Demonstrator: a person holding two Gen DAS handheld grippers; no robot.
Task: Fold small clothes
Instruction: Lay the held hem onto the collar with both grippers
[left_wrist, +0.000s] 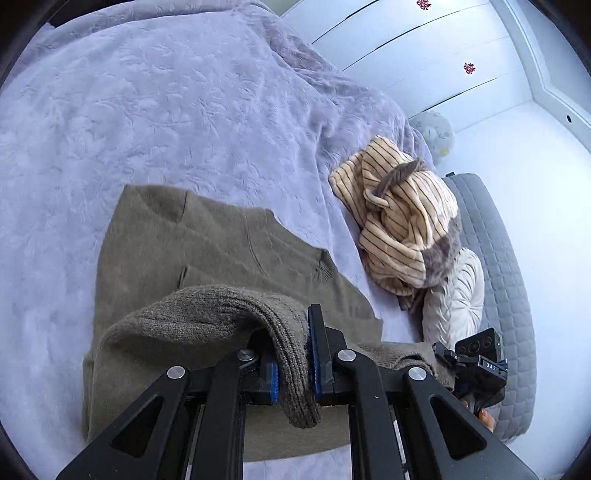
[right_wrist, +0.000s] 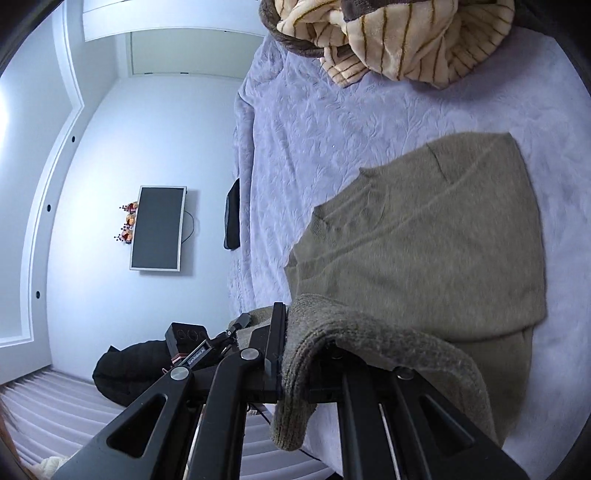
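Observation:
An olive-green knit sweater lies on the lavender bedspread, its lower part lifted and doubled toward the collar. My left gripper is shut on the sweater's ribbed hem, which drapes over the blue-padded fingers. In the right wrist view, my right gripper is shut on the same hem farther along; its right finger is hidden under the knit. The sweater's body spreads flat ahead of it. Both grippers hold the hem raised above the fabric.
A crumpled cream striped garment lies at the bed's edge beside the sweater. Past it are a white quilted item and a grey quilted pad. A wall screen and a black bundle sit off the bed.

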